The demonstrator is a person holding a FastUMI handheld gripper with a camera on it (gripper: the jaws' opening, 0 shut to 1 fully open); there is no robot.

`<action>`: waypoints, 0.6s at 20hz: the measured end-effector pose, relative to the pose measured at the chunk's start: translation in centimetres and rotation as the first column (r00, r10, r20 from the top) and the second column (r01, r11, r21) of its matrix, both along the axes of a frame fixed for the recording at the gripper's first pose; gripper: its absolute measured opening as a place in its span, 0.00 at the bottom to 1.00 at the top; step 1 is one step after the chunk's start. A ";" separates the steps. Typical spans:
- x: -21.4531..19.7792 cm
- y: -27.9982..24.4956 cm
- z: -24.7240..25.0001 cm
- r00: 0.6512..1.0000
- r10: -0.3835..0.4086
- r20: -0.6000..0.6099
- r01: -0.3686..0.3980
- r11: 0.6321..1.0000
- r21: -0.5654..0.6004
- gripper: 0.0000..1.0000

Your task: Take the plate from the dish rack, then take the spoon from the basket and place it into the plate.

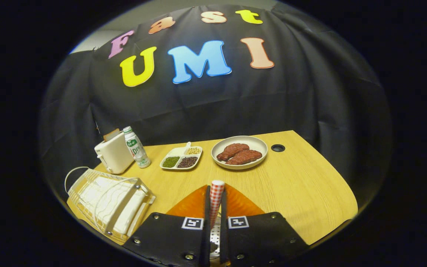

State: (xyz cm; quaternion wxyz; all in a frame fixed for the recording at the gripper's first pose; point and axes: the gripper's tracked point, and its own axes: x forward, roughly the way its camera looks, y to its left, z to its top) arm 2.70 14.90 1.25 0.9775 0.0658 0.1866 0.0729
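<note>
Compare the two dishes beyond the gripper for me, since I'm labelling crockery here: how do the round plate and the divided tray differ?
The round plate is circular and undivided; the divided tray is roughly rectangular with compartments. The round plate carries two reddish-brown meat-like pieces; the divided tray holds green, dark and pale small grains or beans. The round plate looks larger. Both are pale and lie flat on the wooden table, beyond the gripper, shut on a checked handle.

An orange ridged plate (195, 204) lies flat on the wood; above it stands the spoon's red-checked handle (216, 196), pinched upright between the fingers
</note>
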 end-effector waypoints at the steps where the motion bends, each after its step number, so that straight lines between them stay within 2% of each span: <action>1: -0.5 0.3 0.4 1.000 0.007 0.013 -0.007 1.000 -0.003 0.10; 7: -1.2 1.0 4.9 0.991 0.020 0.131 -0.010 0.997 -0.075 0.10; 12: -2.3 0.6 10.0 0.984 0.000 0.179 0.013 0.997 -0.070 0.10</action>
